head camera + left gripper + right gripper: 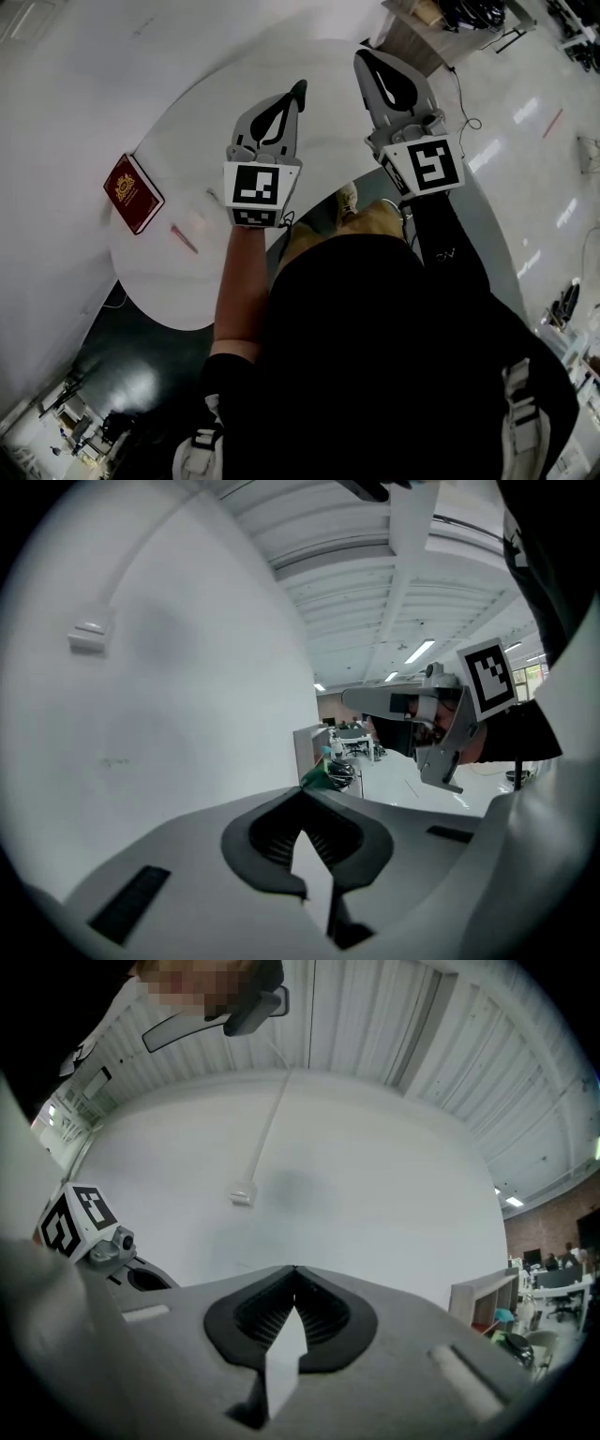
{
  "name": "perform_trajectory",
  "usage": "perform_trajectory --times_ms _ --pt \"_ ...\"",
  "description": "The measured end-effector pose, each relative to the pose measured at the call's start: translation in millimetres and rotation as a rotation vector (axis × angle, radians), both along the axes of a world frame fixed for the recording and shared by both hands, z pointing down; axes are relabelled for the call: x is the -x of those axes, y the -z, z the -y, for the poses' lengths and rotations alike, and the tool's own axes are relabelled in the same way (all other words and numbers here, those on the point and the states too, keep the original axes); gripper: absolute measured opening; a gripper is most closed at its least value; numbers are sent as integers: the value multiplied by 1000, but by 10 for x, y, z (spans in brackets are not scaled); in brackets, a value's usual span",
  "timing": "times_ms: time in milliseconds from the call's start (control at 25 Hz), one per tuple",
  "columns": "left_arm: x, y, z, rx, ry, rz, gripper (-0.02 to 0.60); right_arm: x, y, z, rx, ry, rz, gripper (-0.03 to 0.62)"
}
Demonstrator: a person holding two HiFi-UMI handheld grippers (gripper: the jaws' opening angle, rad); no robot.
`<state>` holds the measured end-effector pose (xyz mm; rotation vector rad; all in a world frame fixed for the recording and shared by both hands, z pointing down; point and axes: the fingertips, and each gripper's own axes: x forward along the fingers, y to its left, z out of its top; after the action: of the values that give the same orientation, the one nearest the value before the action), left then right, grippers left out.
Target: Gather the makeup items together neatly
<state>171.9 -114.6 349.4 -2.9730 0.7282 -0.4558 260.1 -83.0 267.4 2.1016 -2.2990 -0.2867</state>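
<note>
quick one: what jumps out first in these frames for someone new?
First, the two grippers in the middle of the head view: the left gripper and right gripper are held side by side above the round white table, both shut with nothing between the jaws. Next comes the red case with a gold emblem near the table's left edge, with a thin pink stick lying just beside it.

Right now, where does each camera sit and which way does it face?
Head view: on the person's head, facing steeply down at the table and red box; shows left gripper, right gripper, forearm, black top.
Left gripper view: on the left gripper, facing along shut jaws up at wall and ceiling; right gripper shows.
Right gripper view: on the right gripper, facing along shut jaws up at the wall; left gripper's marker cube shows.
Shared: both gripper views show the wall fitting.
</note>
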Motion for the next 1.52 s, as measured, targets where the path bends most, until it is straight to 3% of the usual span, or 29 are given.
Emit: perform_trajectory --times_ms 200,400,680,960,1080,1320,1520 --pt "399 126 153 51 102 -50 8 304 65 213 -4 93 -19 5" --pt "1047 289 303 38 285 -77 8 853 44 484 6 264 -7 5" --pt "1942 266 309 27 521 -52 8 1561 45 660 0 441 32 5" --pt "2232 125 224 12 585 29 8 2047 -55 696 19 542 60 5" --pt "2246 -319 264 74 587 136 8 2114 -105 710 28 563 58 5" --pt "2204 -1746 236 224 542 505 8 2088 -264 721 68 551 36 5" --pt "2346 -2520 115 338 536 670 9 1935 -390 720 99 517 12 5"
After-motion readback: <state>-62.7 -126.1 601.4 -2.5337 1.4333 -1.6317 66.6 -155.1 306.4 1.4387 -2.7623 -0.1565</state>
